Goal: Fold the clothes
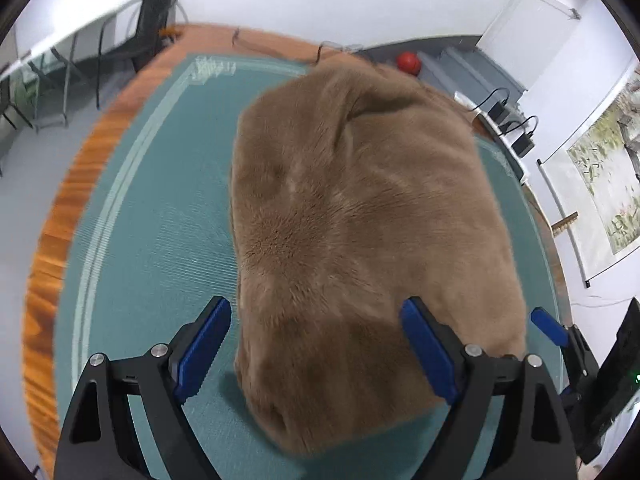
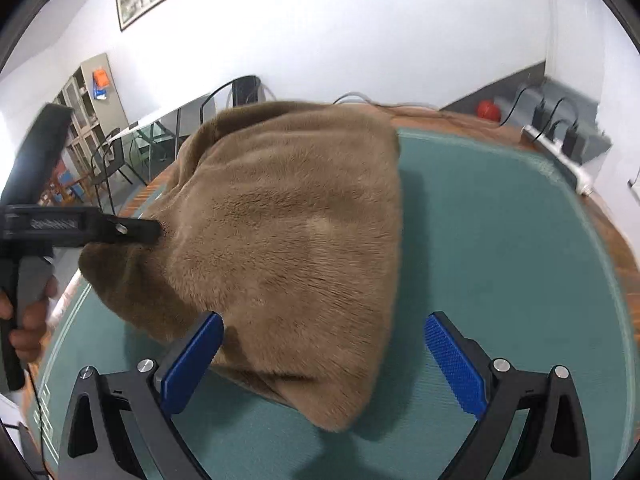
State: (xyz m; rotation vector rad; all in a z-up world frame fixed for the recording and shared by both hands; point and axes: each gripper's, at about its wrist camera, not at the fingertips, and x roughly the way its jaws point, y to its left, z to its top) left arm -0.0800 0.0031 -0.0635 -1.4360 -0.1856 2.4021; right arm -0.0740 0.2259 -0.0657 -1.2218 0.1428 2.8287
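— Where's the garment?

— The brown fleece garment lies bunched and folded over on the green mat that covers the worktop. In the left wrist view it runs straight out ahead of the jaws, and its near end sits partly between them, more toward the right finger than the left.

— And the left gripper, is it holding anything?

— No — its jaws are spread wide, blue pads apart, with nothing clamped. The right pad is in front of the fleece; I can't tell whether it touches. The left pad is over bare mat, just beside the cloth's edge.

— The right gripper?

— Jaws also spread, released. In its own view the near corner of the garment reaches in between them, close to the left pad; the right pad is over bare green mat, well apart from the cloth.

— Anything else in the right wrist view?

— The other gripper, seen from the side at the left, with its tip against the fleece, and a hand around its handle. A red ball lies on the floor far beyond the worktop.
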